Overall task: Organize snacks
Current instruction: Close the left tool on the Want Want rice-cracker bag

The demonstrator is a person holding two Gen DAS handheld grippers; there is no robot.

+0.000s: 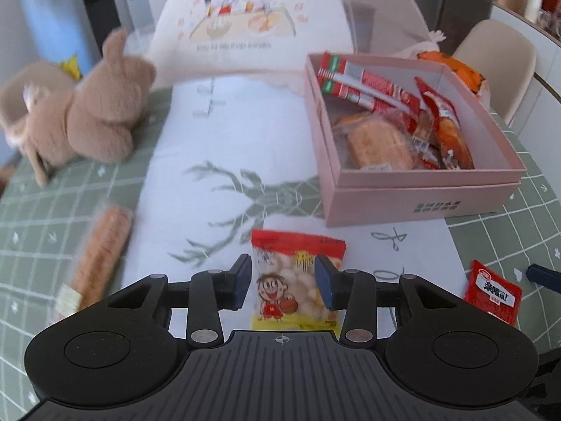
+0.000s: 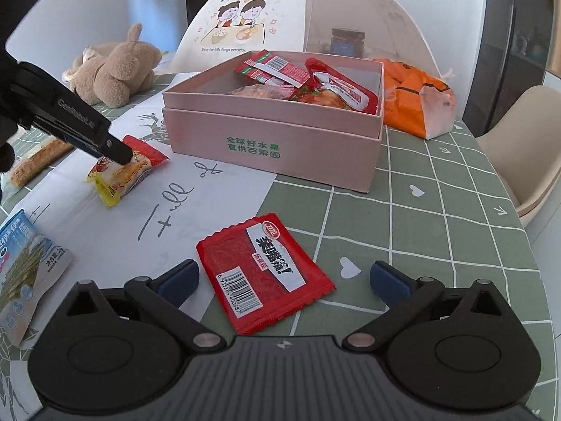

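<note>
Nearest in the right wrist view, the right gripper is seen with its jaws spread wide, and nothing is held by it. A flat red sachet lies on the table between the blue pads, touched by neither. To its left, partly cut off by the frame edge, a pale blue and white snack bag lies on the white cloth.

In the left wrist view, the left gripper is held partly open over a red and yellow packet of small round snacks. The packet lies between the pads; the right pad is seen against its edge, the left pad just beside it, and whether it is pressed cannot be told. From the right wrist view the same gripper is seen with its tip down on that packet.

Left of the packet, a long orange biscuit pack lies blurred on the green checked tablecloth.

Further back stands a pink cardboard box, open at the top, in which several red wrappers and a clear bag of orange biscuits are already gathered. Just beside the box on its right an orange bag is seen.

A brown plush toy lies at the far left. Behind everything a mesh food cover with a cartoon print is set.
</note>
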